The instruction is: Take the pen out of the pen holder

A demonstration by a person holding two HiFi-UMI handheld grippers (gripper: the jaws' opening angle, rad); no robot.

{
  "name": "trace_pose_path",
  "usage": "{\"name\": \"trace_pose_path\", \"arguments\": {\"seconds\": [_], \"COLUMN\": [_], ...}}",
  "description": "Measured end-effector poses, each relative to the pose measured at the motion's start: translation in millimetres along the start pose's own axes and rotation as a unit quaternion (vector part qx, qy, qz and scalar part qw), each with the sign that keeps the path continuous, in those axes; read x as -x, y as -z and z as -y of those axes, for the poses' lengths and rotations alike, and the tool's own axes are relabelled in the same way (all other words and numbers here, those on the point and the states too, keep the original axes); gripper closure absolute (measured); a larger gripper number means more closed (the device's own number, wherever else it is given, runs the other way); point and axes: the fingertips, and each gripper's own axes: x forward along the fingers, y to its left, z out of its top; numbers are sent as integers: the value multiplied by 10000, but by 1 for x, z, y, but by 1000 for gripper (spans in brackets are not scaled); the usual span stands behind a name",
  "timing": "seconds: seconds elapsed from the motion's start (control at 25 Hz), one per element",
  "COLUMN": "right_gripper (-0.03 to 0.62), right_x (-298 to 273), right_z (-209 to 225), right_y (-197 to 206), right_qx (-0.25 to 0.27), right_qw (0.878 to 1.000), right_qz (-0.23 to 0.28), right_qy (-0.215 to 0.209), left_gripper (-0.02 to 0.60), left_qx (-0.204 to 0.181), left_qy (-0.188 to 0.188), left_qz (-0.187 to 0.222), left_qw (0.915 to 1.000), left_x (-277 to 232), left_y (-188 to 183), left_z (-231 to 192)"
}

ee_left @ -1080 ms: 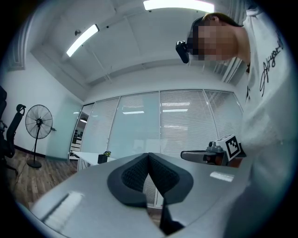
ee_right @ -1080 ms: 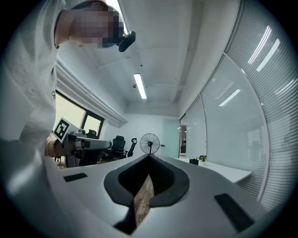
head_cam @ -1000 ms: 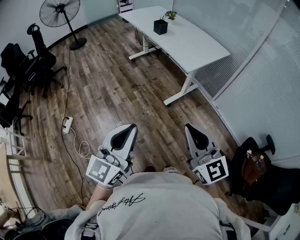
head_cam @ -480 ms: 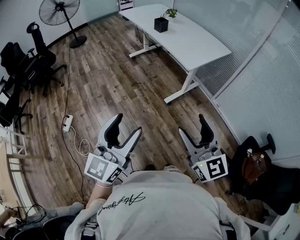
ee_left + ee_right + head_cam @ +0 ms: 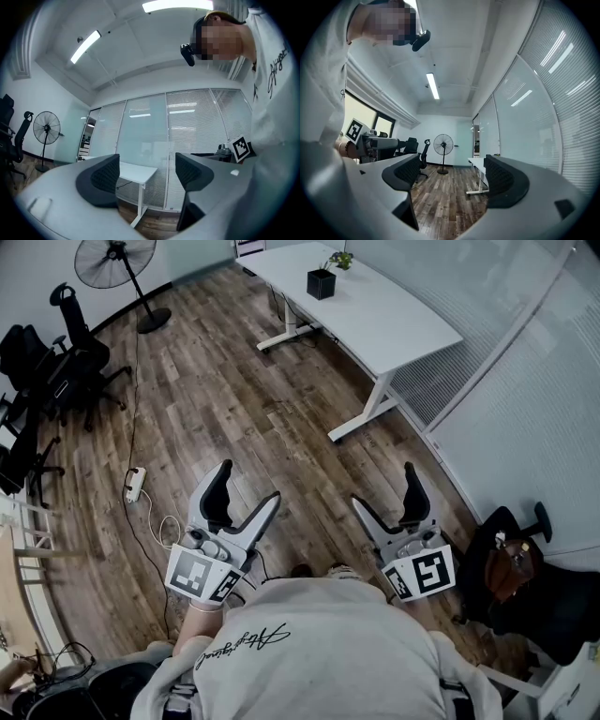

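Head view shows the task not yet begun: the left claw (image 5: 248, 486) and right claw (image 5: 384, 486) are both opening with nothing between them, well apart from the small black square pen holder (image 5: 321, 283) on the far white bench (image 5: 403, 324), its pen too small to make out.

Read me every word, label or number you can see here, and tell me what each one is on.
Cursive script on the person's shirt: too stylised and small to read.
Square markers on the left gripper and right gripper, both opening with empty jaws: coded patterns, no words.
Nothing else legible.
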Motion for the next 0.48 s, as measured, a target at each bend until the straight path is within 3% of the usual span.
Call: {"name": "trace_pose_path", "arguments": {"seconds": [0.48], "right_gripper": [166], "right_x": [7], "right_z": [-9], "right_y": [2], "right_qx": [-60], "right_qw": [9999], "right_qz": [-137], "right_qy": [46], "left_gripper": [224], "left_qx": [138], "left_qy": [166], "left_qz": [-74], "left_qw": [9997], "left_x": [5], "left_y": [6], "left_z": [9]}}
